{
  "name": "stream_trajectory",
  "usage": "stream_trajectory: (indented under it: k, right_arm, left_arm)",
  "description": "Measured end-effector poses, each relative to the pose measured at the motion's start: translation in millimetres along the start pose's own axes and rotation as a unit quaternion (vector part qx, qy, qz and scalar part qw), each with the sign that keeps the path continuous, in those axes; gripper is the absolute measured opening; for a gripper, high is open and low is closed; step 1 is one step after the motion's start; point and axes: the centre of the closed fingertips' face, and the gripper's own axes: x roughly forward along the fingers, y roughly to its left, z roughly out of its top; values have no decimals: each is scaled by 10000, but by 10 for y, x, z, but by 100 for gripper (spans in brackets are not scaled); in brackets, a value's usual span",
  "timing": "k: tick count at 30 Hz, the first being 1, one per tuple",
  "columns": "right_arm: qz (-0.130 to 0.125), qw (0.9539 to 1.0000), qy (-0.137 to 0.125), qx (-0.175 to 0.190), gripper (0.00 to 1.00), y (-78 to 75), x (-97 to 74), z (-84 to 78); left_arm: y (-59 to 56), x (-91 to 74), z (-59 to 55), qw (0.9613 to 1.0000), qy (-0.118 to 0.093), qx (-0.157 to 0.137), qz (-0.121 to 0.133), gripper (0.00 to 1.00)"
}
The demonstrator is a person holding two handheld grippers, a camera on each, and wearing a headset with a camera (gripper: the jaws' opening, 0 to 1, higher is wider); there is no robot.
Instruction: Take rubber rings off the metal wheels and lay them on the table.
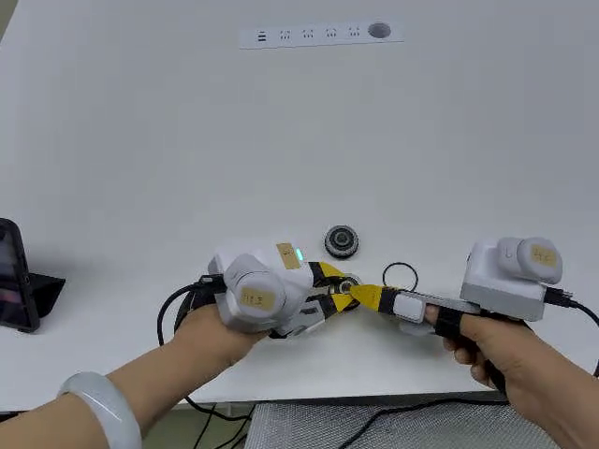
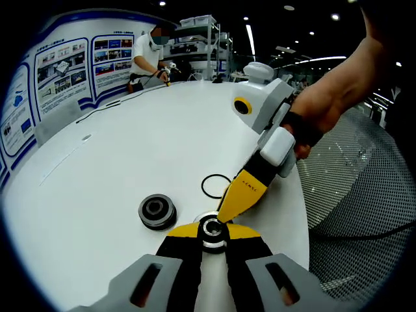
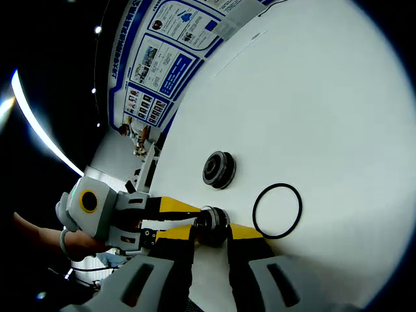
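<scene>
A small metal wheel (image 1: 348, 284) with a black rubber rim is held just above the white table (image 1: 281, 140), near its front edge. My left gripper (image 1: 339, 288) is shut on the wheel (image 2: 213, 229) from the left, one yellow tip on each side. My right gripper (image 1: 359, 295) comes in from the right and its yellow tips close on the same wheel (image 3: 211, 225). A loose black rubber ring (image 1: 400, 277) lies flat on the table just right of the wheel. A second wheel (image 1: 342, 240) with its black rim sits on the table behind them.
A white power strip (image 1: 321, 35) lies at the far edge of the table. A dark phone on a stand (image 1: 14, 276) is at the left edge. A black cable (image 1: 173, 313) loops off the front edge. A mesh seat (image 2: 364, 195) is below the table.
</scene>
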Motion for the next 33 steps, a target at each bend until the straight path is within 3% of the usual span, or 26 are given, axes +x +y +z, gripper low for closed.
stream_trajectory:
  k: [8, 33]
  right_arm:
    - [180, 9996, 140, 154, 21, 75, -25, -29]
    - [-58, 9999, 123, -78, 2, -25, -63, 11]
  left_arm:
    - [5, 6, 2, 10000, 3, 3, 0, 13]
    - [7, 3, 9, 10000, -3, -38, 32, 13]
